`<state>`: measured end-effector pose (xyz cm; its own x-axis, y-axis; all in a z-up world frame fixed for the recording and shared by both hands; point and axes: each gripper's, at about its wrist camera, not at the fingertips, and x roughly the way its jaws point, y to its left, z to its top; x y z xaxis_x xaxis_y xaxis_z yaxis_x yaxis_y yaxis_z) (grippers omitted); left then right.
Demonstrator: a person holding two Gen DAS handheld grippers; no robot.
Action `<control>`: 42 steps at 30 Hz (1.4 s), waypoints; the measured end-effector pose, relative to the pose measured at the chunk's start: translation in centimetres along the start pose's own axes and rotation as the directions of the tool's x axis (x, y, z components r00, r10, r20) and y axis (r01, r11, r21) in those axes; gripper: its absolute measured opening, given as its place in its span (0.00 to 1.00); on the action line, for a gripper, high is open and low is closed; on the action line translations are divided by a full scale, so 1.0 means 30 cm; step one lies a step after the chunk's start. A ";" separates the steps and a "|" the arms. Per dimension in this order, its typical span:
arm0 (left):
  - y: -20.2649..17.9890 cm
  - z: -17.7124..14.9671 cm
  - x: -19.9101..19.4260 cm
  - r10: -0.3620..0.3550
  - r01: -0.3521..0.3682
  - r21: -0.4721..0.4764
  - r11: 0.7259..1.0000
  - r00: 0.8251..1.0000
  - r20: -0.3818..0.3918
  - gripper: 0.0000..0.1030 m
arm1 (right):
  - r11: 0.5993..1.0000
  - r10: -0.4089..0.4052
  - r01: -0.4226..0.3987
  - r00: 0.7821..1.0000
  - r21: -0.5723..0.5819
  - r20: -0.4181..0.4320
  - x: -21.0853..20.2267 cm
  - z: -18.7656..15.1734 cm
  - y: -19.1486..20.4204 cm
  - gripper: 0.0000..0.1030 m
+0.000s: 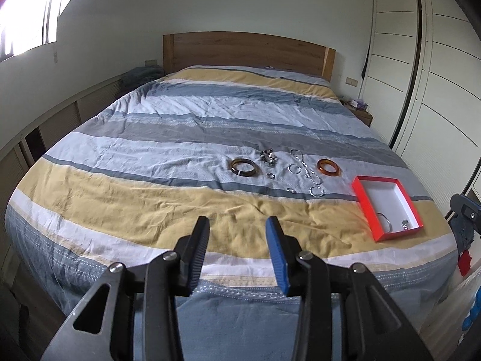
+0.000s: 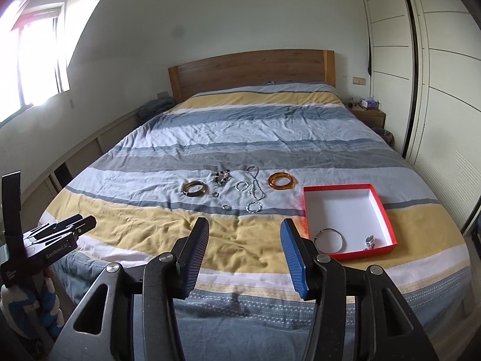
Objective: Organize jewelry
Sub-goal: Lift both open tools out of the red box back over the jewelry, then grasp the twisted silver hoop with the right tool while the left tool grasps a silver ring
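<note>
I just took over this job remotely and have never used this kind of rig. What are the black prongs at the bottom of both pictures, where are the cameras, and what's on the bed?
There is no robot arm: a person holds a two-finger gripper in each hand, and each carries a fisheye camera looking along its fingers. One picture shows the left gripper, the other the right gripper. Both are open and hold nothing.

On the striped bedspread lie loose pieces: a dark brown bangle, an orange amber bangle, a silver bead necklace, and small rings.

The red cardboard box with white inside already holds a thin silver bangle and a small silver trinket.
</note>
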<state>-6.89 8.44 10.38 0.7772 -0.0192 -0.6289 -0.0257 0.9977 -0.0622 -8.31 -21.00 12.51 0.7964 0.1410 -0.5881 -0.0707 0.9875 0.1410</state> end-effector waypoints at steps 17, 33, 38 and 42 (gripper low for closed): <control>-0.074 0.004 0.411 -0.042 0.052 0.053 0.997 0.982 -0.184 0.36 | 1.000 0.014 -0.011 0.982 0.019 -0.189 0.434 -0.026 -0.054 0.48; -0.266 0.157 0.971 -0.214 0.224 0.003 0.975 0.933 -0.288 0.29 | 0.996 0.069 -0.048 0.957 0.079 -0.283 1.023 0.026 -0.169 0.34; -0.312 0.143 1.083 -0.222 0.237 0.007 0.972 0.921 -0.321 0.25 | 0.993 0.084 -0.053 0.950 0.109 -0.301 1.145 0.026 -0.205 0.32; -0.318 0.133 1.139 -0.226 0.242 0.005 0.970 0.914 -0.337 0.24 | 0.991 0.095 -0.061 0.945 0.119 -0.312 1.208 0.018 -0.216 0.32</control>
<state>22.43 -1.46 -7.42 0.5044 -0.2649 -0.8218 0.1661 0.9638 -0.2086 21.33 -22.35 -9.29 0.5585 0.2495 -0.7911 -0.0467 0.9616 0.2703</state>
